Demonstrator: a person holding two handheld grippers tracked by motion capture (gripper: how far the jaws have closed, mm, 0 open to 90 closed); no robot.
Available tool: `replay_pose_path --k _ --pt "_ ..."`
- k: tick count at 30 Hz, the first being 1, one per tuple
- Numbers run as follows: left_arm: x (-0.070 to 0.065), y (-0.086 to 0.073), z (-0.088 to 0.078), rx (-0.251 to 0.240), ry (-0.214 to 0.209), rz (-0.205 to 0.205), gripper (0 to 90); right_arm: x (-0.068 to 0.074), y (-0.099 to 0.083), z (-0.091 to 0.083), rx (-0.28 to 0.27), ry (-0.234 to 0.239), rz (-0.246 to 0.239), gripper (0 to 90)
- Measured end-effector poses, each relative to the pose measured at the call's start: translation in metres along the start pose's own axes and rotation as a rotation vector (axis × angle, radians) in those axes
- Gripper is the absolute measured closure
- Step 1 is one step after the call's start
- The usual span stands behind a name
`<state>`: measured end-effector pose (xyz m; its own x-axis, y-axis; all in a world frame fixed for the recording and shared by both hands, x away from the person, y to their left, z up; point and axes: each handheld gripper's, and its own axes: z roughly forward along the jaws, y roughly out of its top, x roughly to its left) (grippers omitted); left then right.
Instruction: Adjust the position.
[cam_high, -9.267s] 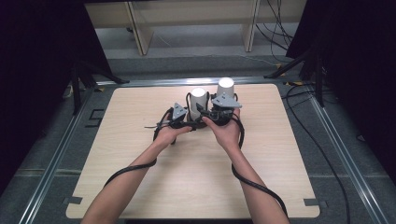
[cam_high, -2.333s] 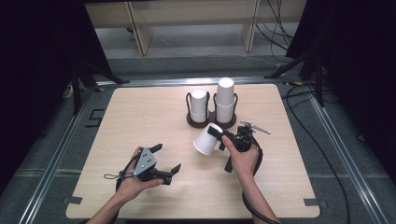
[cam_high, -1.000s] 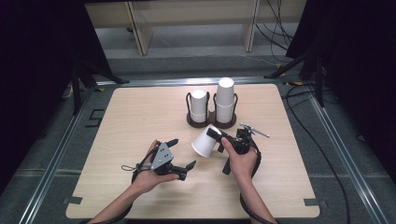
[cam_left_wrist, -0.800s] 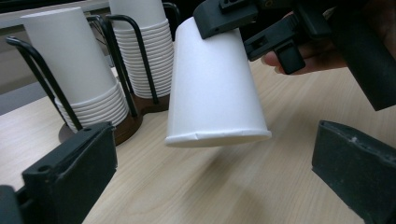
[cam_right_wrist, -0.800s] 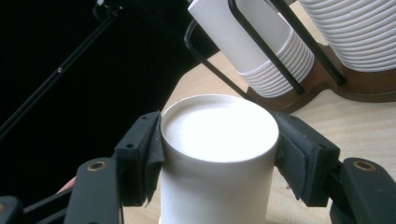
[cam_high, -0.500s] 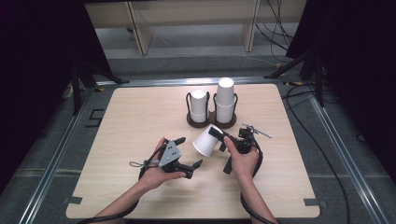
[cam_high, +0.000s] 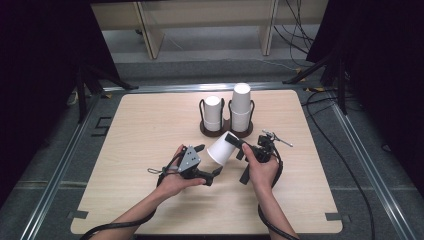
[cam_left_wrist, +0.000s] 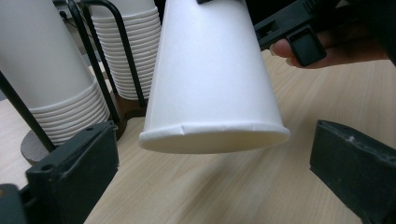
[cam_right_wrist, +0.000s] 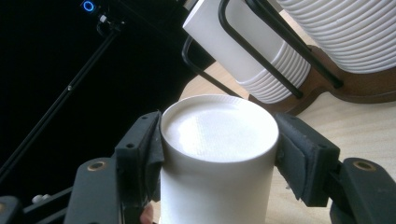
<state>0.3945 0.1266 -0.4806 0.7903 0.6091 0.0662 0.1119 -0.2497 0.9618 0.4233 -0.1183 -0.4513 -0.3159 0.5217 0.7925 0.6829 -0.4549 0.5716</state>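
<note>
A single white paper cup (cam_high: 220, 148) hangs tilted above the table, its closed end clamped in my right gripper (cam_high: 232, 140) and its open rim facing down-left. In the right gripper view the pads (cam_right_wrist: 147, 149) press both sides of the cup (cam_right_wrist: 217, 158) near its flat bottom. My left gripper (cam_high: 209, 160) is open just left of the rim. In the left gripper view its two jaws stand wide on either side of the cup's rim (cam_left_wrist: 212, 137) without touching it, and the right gripper (cam_left_wrist: 299, 32) shows behind.
A dark wire holder (cam_high: 227, 129) at the table's far middle carries two upside-down stacks of white cups (cam_high: 213, 112), the right stack (cam_high: 241, 106) taller. Bare wooden table (cam_high: 140, 130) lies to the left and front. Cables trail off the right edge.
My left gripper has moved right and slightly forward, closing in on the cup's rim. The right gripper and its cup have stayed put.
</note>
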Motion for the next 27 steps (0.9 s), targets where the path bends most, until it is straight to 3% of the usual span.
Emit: replay_pose_path --k 4,5,11,14,15,20,21,22,23,27 --pt "0.001 0.000 0.006 -0.003 -0.024 -0.021 1.6 -0.002 0.001 0.000 -0.004 0.017 -0.002 36.0" --pt "0.001 0.000 0.009 -0.008 -0.028 -0.023 1.6 0.002 0.001 -0.001 0.005 0.003 0.036 36.0" --pt "0.001 0.002 0.014 -0.013 -0.026 -0.024 2.9 0.001 0.000 -0.001 0.011 0.024 0.055 36.0" --pt "0.000 0.002 0.015 -0.017 -0.028 -0.024 3.9 0.000 0.000 -0.001 0.001 0.027 0.050 36.0" --pt "0.000 0.002 0.016 -0.016 -0.025 -0.021 5.5 -0.001 0.001 -0.001 -0.008 0.005 0.014 36.0" --pt "0.000 0.002 0.017 -0.019 -0.019 -0.028 6.8 -0.002 0.002 -0.002 -0.012 0.025 0.026 36.0" --pt "0.000 0.002 0.017 -0.019 -0.020 -0.031 7.1 0.000 0.001 -0.002 -0.012 0.017 0.060 36.0" --pt "0.000 0.002 0.017 -0.020 -0.021 -0.031 7.4 0.000 0.002 -0.003 -0.010 0.018 0.059 36.0" --pt "0.000 0.001 0.019 -0.026 -0.024 -0.032 7.9 -0.002 0.002 -0.002 -0.024 0.017 0.028 36.0" --pt "0.001 0.001 0.019 -0.020 -0.019 -0.030 8.8 -0.002 0.002 -0.002 -0.027 0.026 0.043 36.0"
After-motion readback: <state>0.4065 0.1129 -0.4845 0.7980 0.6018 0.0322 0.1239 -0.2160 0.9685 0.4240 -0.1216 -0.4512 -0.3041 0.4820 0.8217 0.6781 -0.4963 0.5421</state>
